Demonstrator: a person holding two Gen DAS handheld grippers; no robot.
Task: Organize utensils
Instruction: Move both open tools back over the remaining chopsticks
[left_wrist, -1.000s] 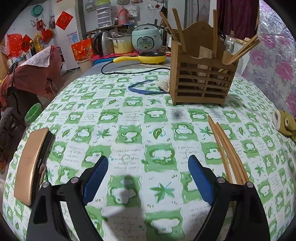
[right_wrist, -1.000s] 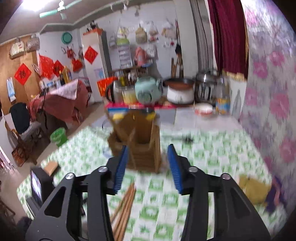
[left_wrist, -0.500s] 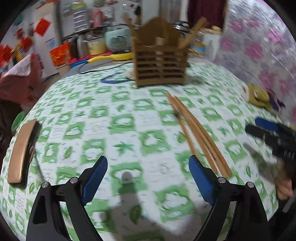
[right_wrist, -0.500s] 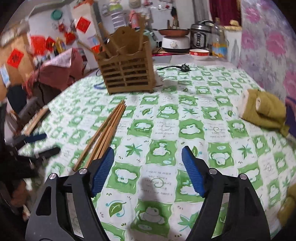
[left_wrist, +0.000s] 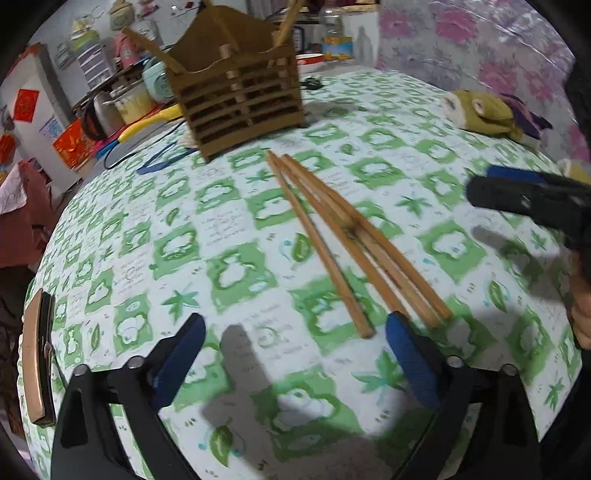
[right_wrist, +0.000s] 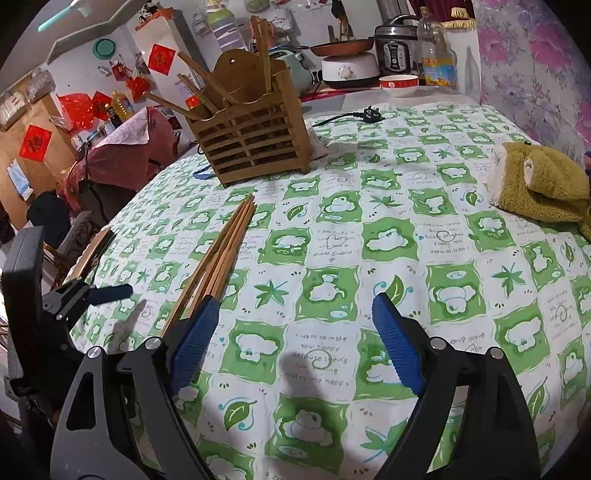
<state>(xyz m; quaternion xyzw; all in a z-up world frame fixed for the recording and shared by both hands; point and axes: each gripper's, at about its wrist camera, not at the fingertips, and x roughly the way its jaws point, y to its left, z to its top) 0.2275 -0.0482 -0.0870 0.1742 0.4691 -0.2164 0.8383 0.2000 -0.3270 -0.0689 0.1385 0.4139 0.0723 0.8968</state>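
Note:
Several bamboo chopsticks (left_wrist: 340, 229) lie in a loose bundle on the green-patterned tablecloth (left_wrist: 229, 273). A slatted wooden utensil holder (left_wrist: 236, 99) stands behind them with a few sticks in it. My left gripper (left_wrist: 295, 321) hovers low over the cloth, its jaws opening and nothing between them; the bundle's near ends lie just ahead of its right finger. My right gripper (right_wrist: 295, 299) is also opening and empty, with the chopsticks (right_wrist: 221, 251) running behind its left finger and the holder (right_wrist: 255, 136) further back. Each gripper shows in the other's view: right gripper (left_wrist: 517, 195), left gripper (right_wrist: 92, 295).
An olive plush cloth (right_wrist: 539, 184) lies at the table's right side. A brown-topped block (left_wrist: 35, 362) sits at the left edge. A black plug and cable (right_wrist: 369, 114) and a blue strap (left_wrist: 159, 162) lie near the holder. Kitchen appliances crowd the counter behind.
My left gripper has swung right, bringing the chopsticks in front of it. My right gripper has dropped from above the holder to just over the cloth, and its jaws have spread wider.

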